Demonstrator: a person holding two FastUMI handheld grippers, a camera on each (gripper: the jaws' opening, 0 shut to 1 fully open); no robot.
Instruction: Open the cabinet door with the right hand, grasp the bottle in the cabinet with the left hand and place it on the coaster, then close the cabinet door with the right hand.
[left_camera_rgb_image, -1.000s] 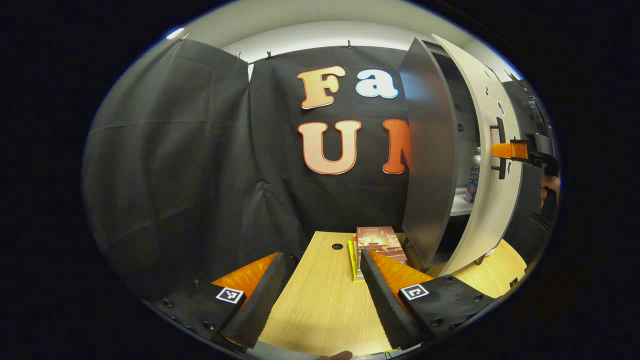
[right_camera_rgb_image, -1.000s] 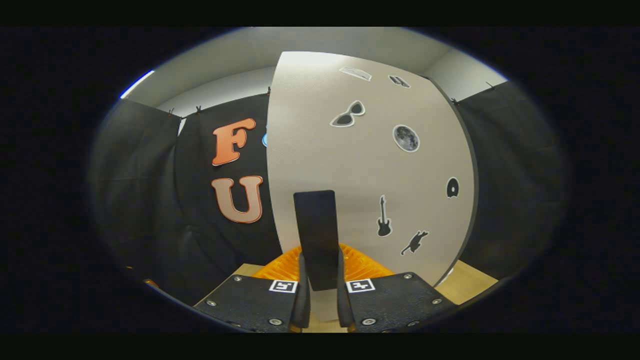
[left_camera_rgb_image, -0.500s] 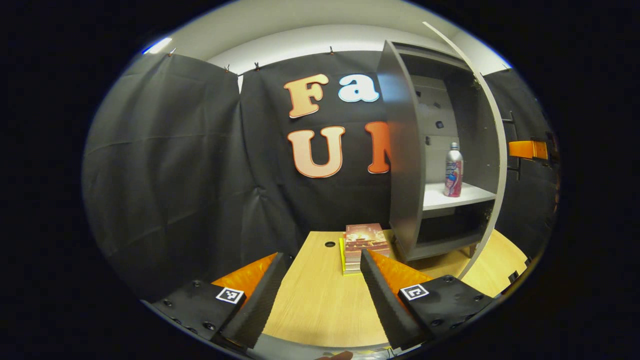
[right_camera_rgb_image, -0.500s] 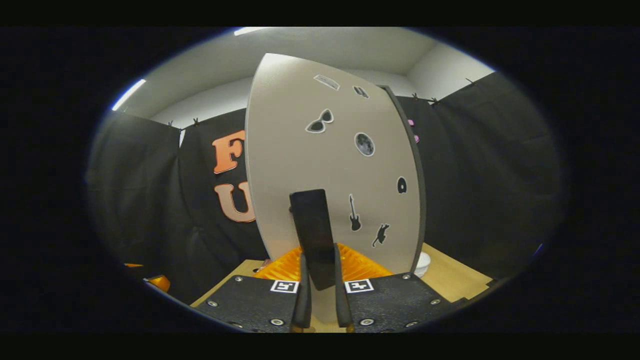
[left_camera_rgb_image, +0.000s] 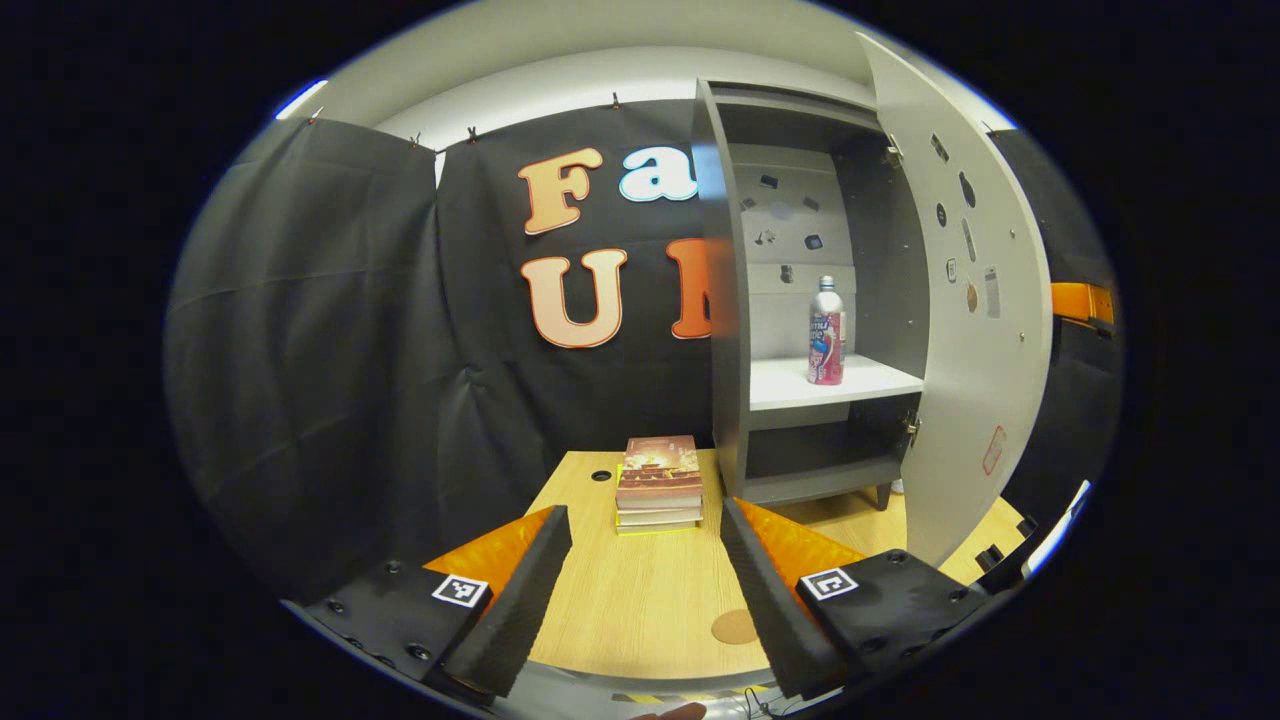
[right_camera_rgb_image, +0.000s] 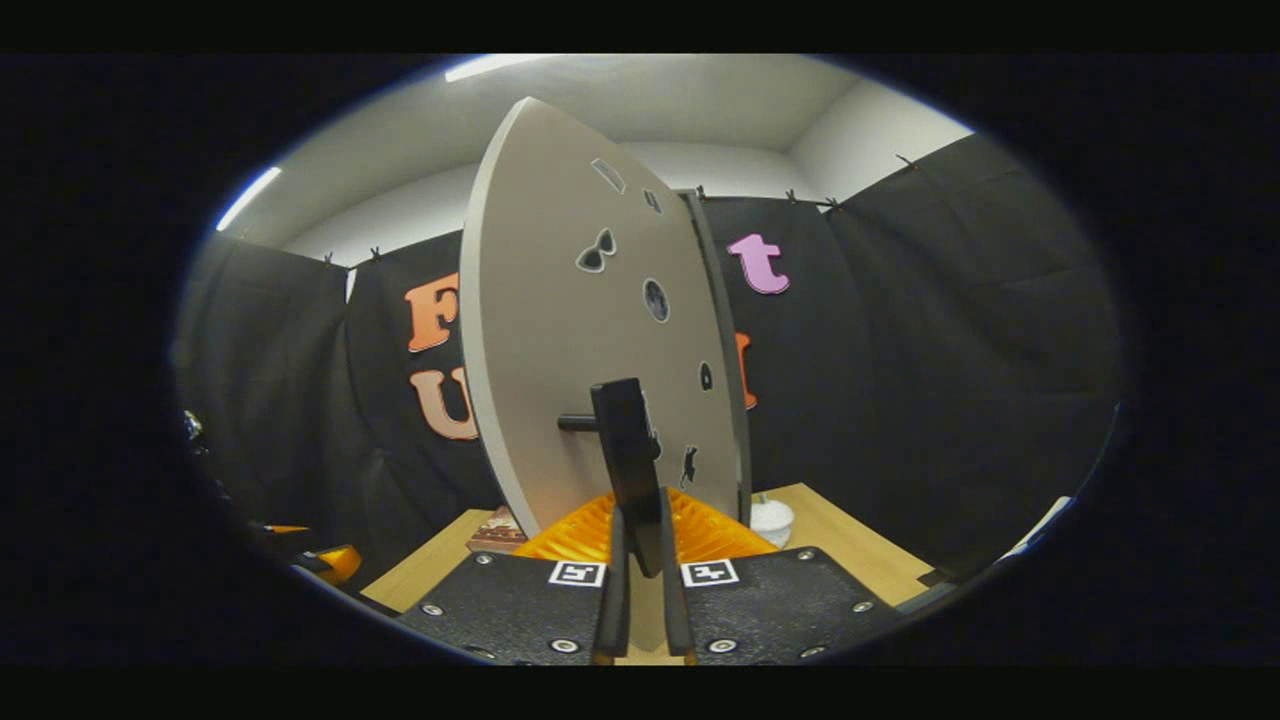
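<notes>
The right tool is clamped narrow on the black handle of the door, both fingers pressing its sides, and the door stands swung well out from the cabinet. In the left gripper view the inside is in plain sight: the bottle stands upright on the white shelf, near the middle and apart from both side walls. The left tool hangs wide and empty over the bench, with a stack of books just beyond its fingertips and the round coaster lying flat on the bench close to its right finger. The opening step looks about done; the reach for the bottle is the one in hand. To do it well, the right tool should hold the door out at this angle or wider, so its edge stays clear of the left tool's path. The left tool should rise above the books, go in level with the shelf, keep its fingers spread until they pass either side of the bottle's body below the neck, then close squarely. A tall, slim, smooth bottle probably tips easily if struck on one side, so the approach should be straight and slow.
</notes>
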